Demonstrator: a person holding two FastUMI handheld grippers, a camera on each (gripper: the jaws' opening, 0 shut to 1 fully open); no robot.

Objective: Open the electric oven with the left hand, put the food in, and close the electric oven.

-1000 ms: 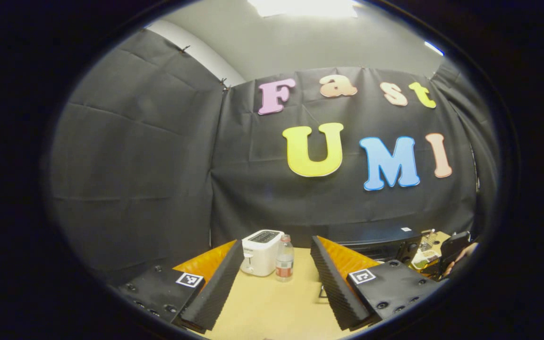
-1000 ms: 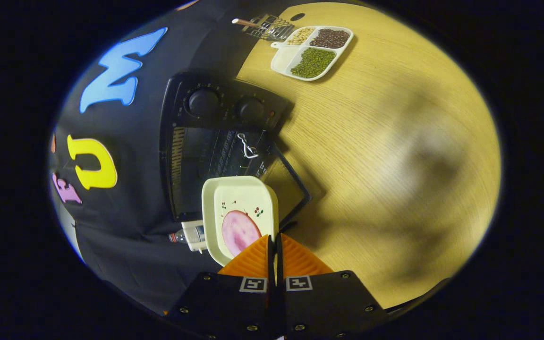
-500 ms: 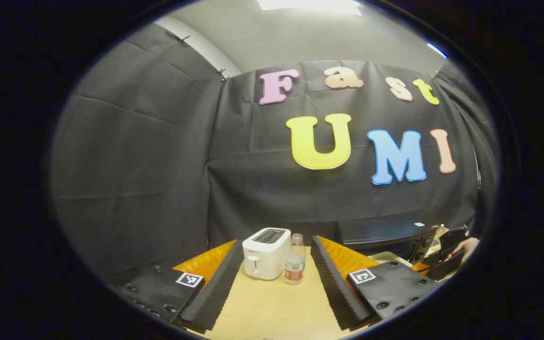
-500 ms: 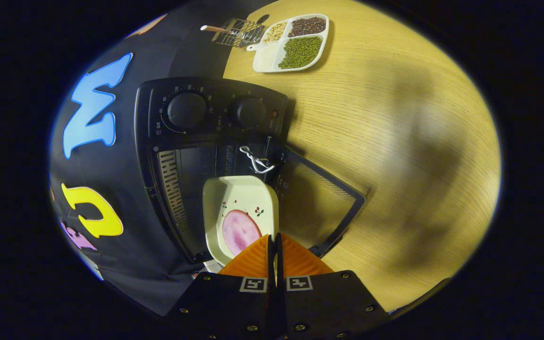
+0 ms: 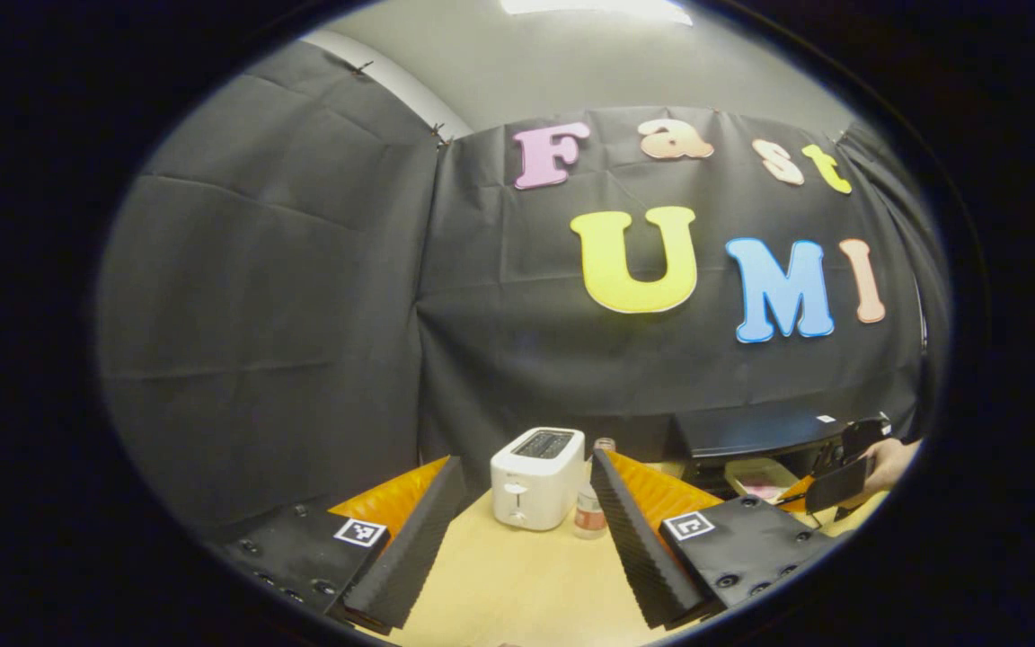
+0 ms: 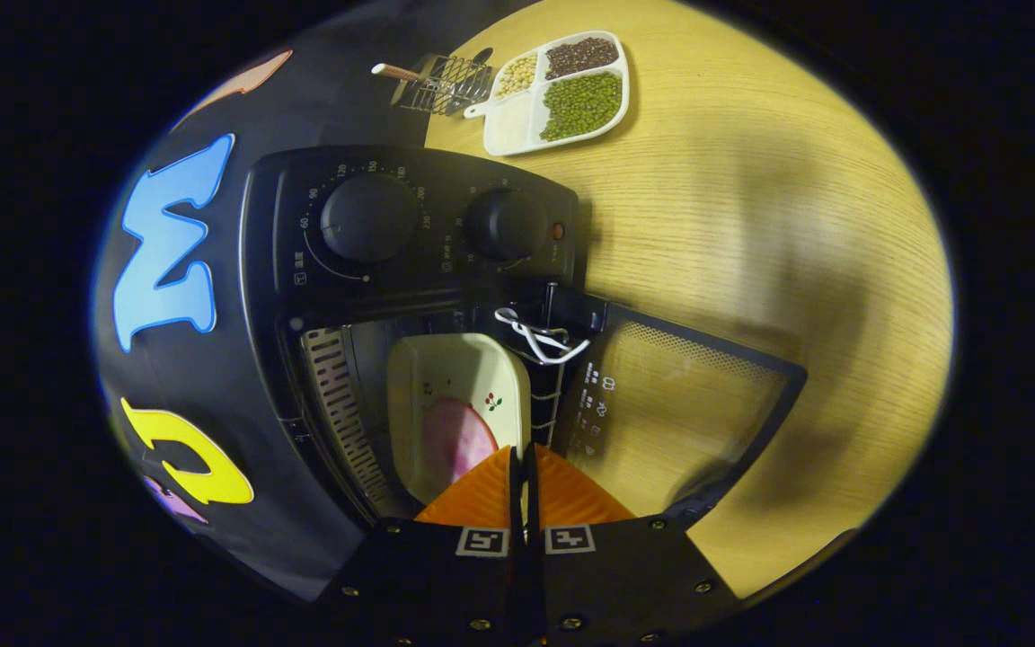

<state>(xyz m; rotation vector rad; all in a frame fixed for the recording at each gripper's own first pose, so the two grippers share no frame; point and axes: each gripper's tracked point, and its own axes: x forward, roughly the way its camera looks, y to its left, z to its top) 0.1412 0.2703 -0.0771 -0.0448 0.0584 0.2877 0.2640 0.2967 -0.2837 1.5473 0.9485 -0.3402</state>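
Black oven [image 6: 410, 234]; cream dish [image 6: 459, 395] with small cherry print, pink slice [image 6: 456, 445]; white toaster [image 5: 537, 465]; pale woodgrain table [image 6: 751, 225]

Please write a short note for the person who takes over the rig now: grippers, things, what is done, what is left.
Right gripper: shut on the cream square dish with the pink food slice, dish partly inside the black electric oven.
Left gripper: open, holding nothing, above the wooden table.
Done: mesh oven door is open.
Left: set the dish down, release, withdraw, close the door.
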